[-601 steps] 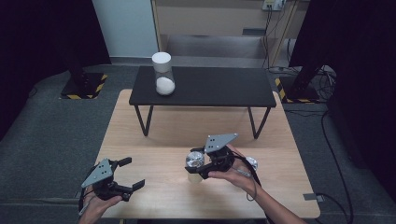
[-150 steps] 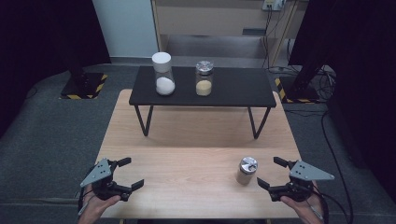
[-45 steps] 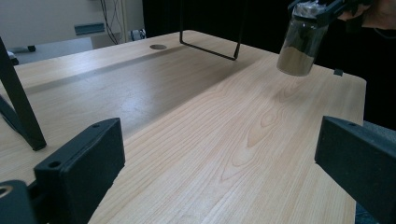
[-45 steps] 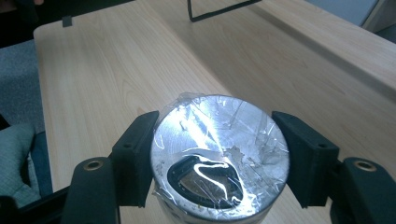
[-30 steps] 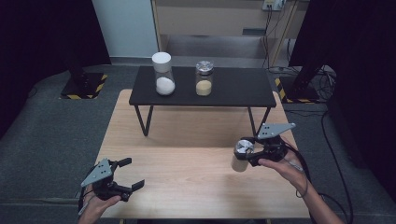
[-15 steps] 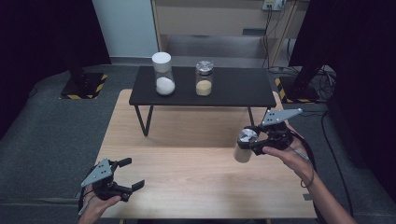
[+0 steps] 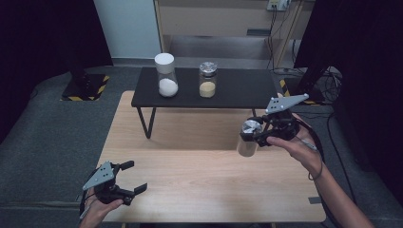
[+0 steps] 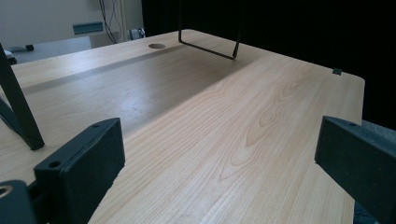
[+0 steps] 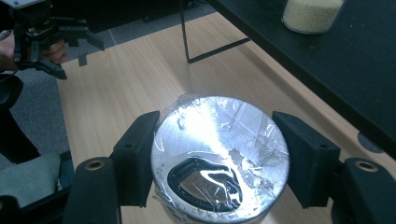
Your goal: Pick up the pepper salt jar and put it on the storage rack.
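Observation:
My right gripper (image 7: 256, 135) is shut on a clear jar with a shiny metal lid (image 7: 247, 138), held in the air over the right part of the wooden table (image 7: 199, 175). In the right gripper view both black pads press the sides of the jar's lid (image 9: 219, 154). A black shelf (image 7: 237, 88) at the back carries a white-lidded jar of white powder (image 7: 166, 75) and a metal-lidded jar of beige grains (image 7: 207, 80). My left gripper (image 7: 135, 178) rests open near the table's front left corner; its jaws stand wide apart over bare wood (image 8: 224, 140).
The black shelf stands on thin metal legs (image 7: 145, 123) over the table's far half. A round cable hole (image 8: 157, 46) sits in the tabletop. Grey carpet (image 7: 52, 137) surrounds the table, and cables lie on the floor at the right (image 7: 328, 80).
My right gripper has lifted the metal-lidded jar off the table and carried it up and towards the shelf. The left gripper has stayed where it was.

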